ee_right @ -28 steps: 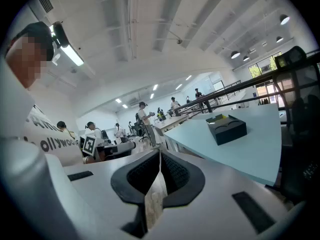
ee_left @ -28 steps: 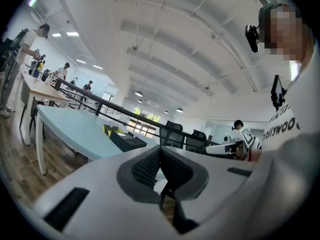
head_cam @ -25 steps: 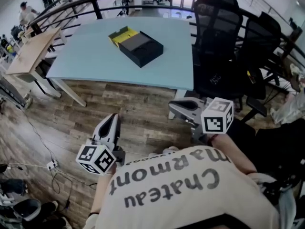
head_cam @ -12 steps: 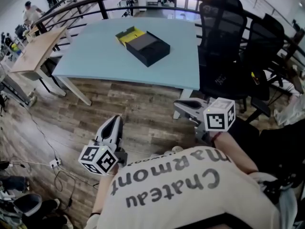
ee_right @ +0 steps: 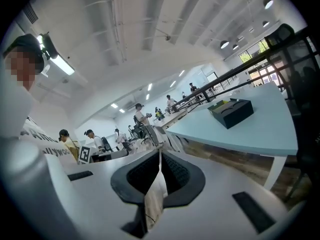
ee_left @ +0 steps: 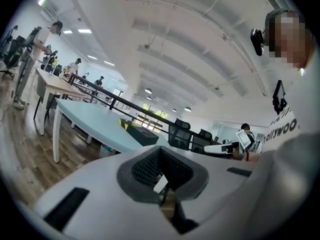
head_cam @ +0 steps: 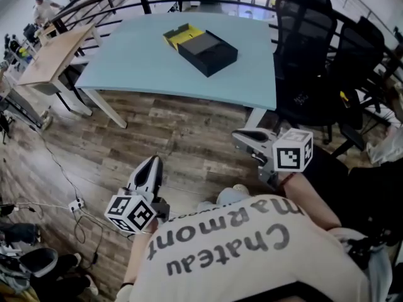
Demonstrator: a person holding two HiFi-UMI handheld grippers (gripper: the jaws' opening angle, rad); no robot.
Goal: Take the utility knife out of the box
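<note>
Lettering is the only readable text: "Chateau Marmont" in dark print on the person's pale shirt (head_cam: 239,247), seen upside down at the bottom of the head view. Each marker cube carries black-and-white square patterns and no words, the left cube (head_cam: 130,212) at lower left and the right cube (head_cam: 293,151) right of centre.

At upper centre, a black box (head_cam: 204,50) lies on the light blue bench (head_cam: 138,65), with a yellow part touching its far left end. Its top shows a flat grey surface. No brand or label can be read on it, and the utility knife cannot be made out from here.

Both grippers are over the wooden floor (head_cam: 179,128), well apart from the bench and box. The left gripper (head_cam: 152,162) is at lower left, and its own view shows its jaws together with only a thin seam and a small white tab at the pads. The right gripper (head_cam: 237,139) sits right of centre, its jaws also together, with a pale strip lying in the seam between the pads. Neither holds any object.

Black office chairs (head_cam: 308,49) stand at the upper right beside the bench. A wooden desk (head_cam: 53,55) stands at upper left. A white power strip (head_cam: 75,204) with its cable lies on the floor at left.
</note>
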